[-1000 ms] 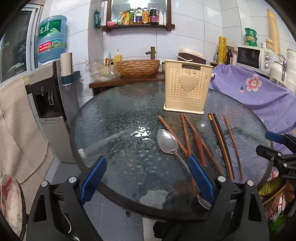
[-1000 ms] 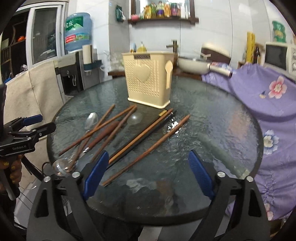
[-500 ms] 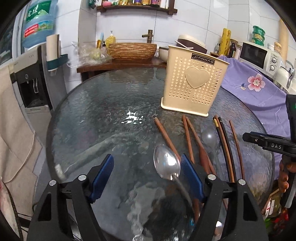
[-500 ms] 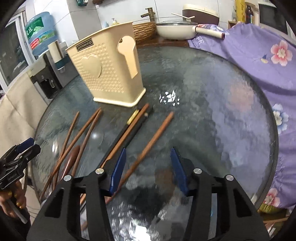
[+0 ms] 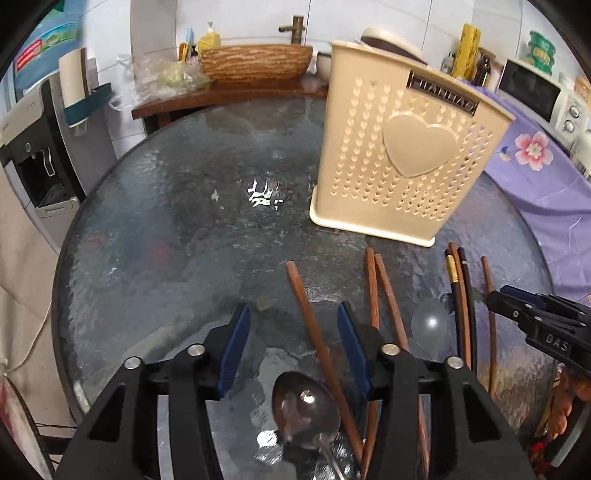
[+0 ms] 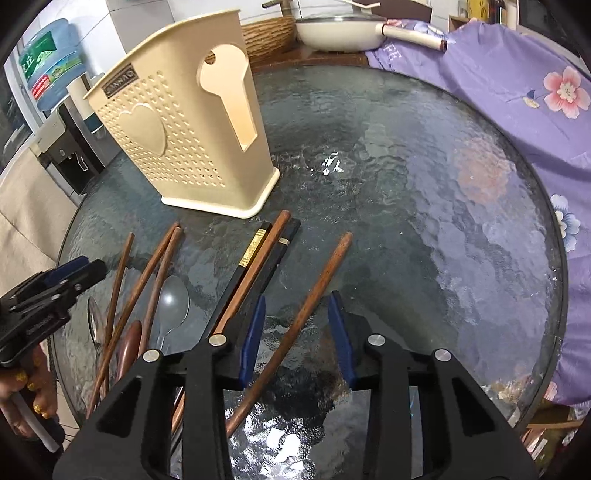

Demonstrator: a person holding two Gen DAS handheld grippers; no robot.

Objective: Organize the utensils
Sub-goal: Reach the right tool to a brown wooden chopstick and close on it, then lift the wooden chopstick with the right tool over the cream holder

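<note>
A cream perforated utensil holder [image 5: 404, 155] with a heart stands upright on the round glass table [image 5: 177, 229]; it also shows in the right wrist view [image 6: 184, 136]. Several wooden and black chopsticks and spoons lie in front of it. My left gripper [image 5: 293, 332] is open, low over the table, straddling a brown chopstick [image 5: 314, 332] beside a metal spoon [image 5: 304, 410]. My right gripper [image 6: 297, 328] is open, straddling a single brown chopstick [image 6: 314, 295], apart from it. A clear spoon [image 6: 171, 301] lies among the chopsticks on the left.
A purple flowered cloth [image 6: 524, 96] covers the furniture right of the table. A wooden counter with a woven basin [image 5: 255, 62] stands behind. A water dispenser [image 5: 40, 147] is at the left. A white pan [image 6: 340, 29] sits at the back.
Both grippers have moved forward and down over the table. Each now has a brown chopstick between its narrowed but still open fingers. The holder looms nearer.
</note>
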